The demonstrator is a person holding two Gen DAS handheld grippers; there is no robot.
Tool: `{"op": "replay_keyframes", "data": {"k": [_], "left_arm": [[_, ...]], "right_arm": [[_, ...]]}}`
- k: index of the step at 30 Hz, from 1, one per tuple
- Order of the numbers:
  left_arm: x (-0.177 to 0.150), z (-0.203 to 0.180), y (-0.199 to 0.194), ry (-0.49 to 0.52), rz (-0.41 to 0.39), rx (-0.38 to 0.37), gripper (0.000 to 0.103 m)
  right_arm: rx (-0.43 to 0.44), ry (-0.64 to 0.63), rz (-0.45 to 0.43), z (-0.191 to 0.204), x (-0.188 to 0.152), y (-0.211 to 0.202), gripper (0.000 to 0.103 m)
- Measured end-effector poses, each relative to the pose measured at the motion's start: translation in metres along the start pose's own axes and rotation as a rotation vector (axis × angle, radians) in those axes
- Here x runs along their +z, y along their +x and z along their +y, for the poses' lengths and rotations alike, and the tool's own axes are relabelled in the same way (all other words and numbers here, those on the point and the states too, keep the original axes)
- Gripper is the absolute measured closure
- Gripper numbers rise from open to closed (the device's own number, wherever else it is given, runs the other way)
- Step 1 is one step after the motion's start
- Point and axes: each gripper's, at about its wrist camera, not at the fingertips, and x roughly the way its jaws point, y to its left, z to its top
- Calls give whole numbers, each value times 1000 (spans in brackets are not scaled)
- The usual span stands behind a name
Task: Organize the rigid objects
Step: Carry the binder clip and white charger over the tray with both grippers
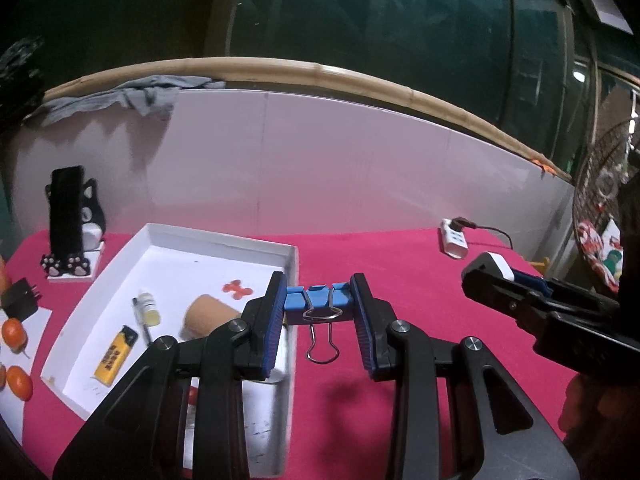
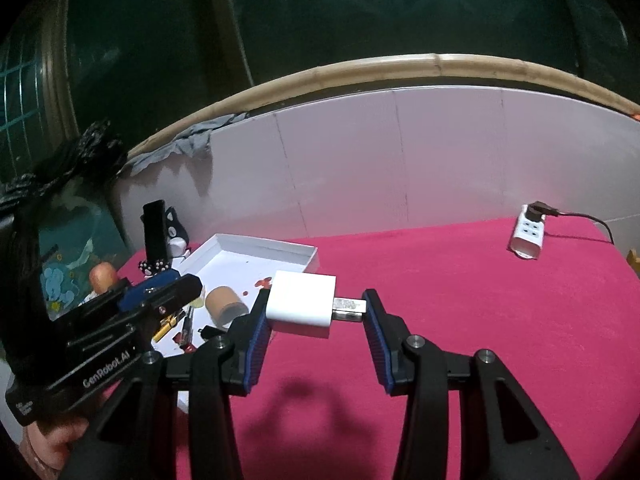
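Left gripper (image 1: 320,320) first: its blue pads are pinched onto the two ends of a blue binder clip (image 1: 317,302), narrow opening, firm hold. Gripping end to end leaves the wire handle free to dangle, and it does, hanging straight down over the pink cloth (image 1: 400,264). The clip's long axis runs crosswise, pad to pad, just beside the near right wall of the white tray (image 1: 294,264), held clear of the cloth.

Over to the right gripper (image 2: 316,312): jaws closed on a white charger plug (image 2: 302,304), one pad on its flat back, the other against the metal tip. Its long axis lies crosswise too, metal end pointing right in this view. It hangs above the cloth, short of the tray.

In the tray already: a yellow lighter (image 1: 116,354), a pen (image 1: 142,320), a cardboard tube (image 1: 208,316). Both loads look bound there.
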Motion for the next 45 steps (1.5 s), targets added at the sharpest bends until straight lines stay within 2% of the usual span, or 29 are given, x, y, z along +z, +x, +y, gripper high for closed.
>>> {"op": "replay_keyframes", "data": {"k": [10, 29, 45], "left_arm": [[-5, 38, -11, -57, -19, 61, 71], [-13, 89, -22, -144, -35, 105, 71], [-25, 121, -17, -185, -13, 137, 71]], "right_arm": [[21, -55, 22, 27, 5, 13, 59], [51, -151, 57, 73, 9, 36, 59], [73, -193, 107, 101, 5, 60, 58]]}}
